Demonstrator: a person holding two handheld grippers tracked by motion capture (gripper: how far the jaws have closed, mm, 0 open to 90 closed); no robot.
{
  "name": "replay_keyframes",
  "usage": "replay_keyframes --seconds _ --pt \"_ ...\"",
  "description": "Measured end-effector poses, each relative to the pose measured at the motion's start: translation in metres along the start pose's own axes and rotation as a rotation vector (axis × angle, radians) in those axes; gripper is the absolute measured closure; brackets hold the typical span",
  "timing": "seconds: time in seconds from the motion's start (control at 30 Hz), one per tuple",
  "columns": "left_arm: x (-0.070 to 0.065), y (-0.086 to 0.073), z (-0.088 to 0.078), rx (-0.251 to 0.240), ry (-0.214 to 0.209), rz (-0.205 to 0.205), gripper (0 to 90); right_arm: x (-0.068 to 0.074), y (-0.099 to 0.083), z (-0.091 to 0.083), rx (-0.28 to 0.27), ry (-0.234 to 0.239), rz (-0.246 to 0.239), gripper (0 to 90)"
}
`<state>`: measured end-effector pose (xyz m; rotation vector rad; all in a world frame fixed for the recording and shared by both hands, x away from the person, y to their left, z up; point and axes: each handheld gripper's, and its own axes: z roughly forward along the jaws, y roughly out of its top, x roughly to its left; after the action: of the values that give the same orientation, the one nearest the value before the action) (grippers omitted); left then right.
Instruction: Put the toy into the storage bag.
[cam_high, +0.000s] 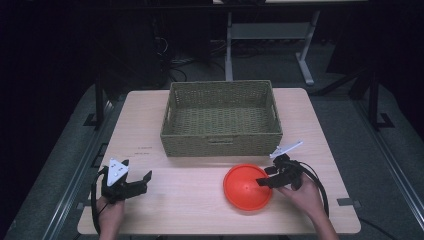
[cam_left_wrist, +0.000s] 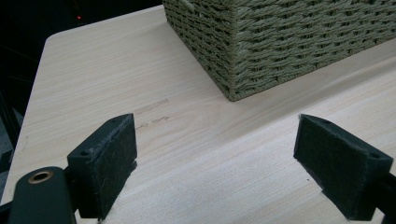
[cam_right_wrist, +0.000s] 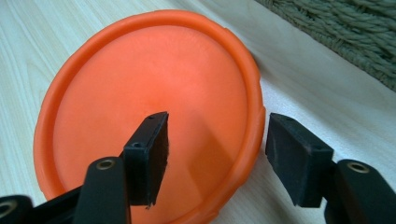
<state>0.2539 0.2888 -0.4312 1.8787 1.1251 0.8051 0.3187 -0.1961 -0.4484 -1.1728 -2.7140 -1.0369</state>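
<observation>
On the light wooden table (cam_high: 200, 210), an orange plate (cam_high: 245, 190) is lying flat, hollow side up, just in front of the woven basket (cam_high: 221, 142); being round, it has no long axis. The right gripper (cam_high: 264, 182) is straddling its right rim, jaws parted, not clamping. The left gripper (cam_high: 146, 178) is gaping wide, holding nothing.

1. The bench (cam_high: 200, 200) is evenly and fairly brightly lit from above; the room behind and to both sides of it falls into near black.
2. The high view is soft and low in detail, with grainy dark areas.
3. Under the right claw (cam_right_wrist: 215, 154) its jaws cast short, soft shadows on the orange plate (cam_right_wrist: 140, 84).
4. The plate shows a pale, washed-out sheen at its centre.
5. Ahead of the left claw (cam_left_wrist: 215, 163) the basket (cam_left_wrist: 280, 37) casts a faint shadow; the nearest jaw parts look slightly blurred.
</observation>
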Motion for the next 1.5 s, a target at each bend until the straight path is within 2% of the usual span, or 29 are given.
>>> replay_keyframes --seconds 0.67,0.83,1.03,1.2,1.5 --pt "0.000 0.000 0.000 0.000 -0.001 0.005 12.8 -0.007 -0.007 0.003 -0.001 0.015 0.035 52.8" --pt "0.000 0.000 0.000 0.000 -0.001 0.003 12.8 -0.004 -0.007 -0.001 -0.021 -0.001 0.028 60.3" --pt "0.000 0.000 0.000 -0.001 -0.001 0.005 12.8 -0.003 -0.006 -0.005 -0.020 -0.023 0.010 67.0" --pt "0.000 0.000 0.001 0.000 -0.001 0.004 12.8 -0.001 -0.006 -0.011 -0.042 -0.008 0.027 70.4" --pt "0.001 0.000 0.000 -0.003 0.005 -0.008 12.8 0.010 0.012 -0.027 -0.067 0.017 -0.033 79.4"
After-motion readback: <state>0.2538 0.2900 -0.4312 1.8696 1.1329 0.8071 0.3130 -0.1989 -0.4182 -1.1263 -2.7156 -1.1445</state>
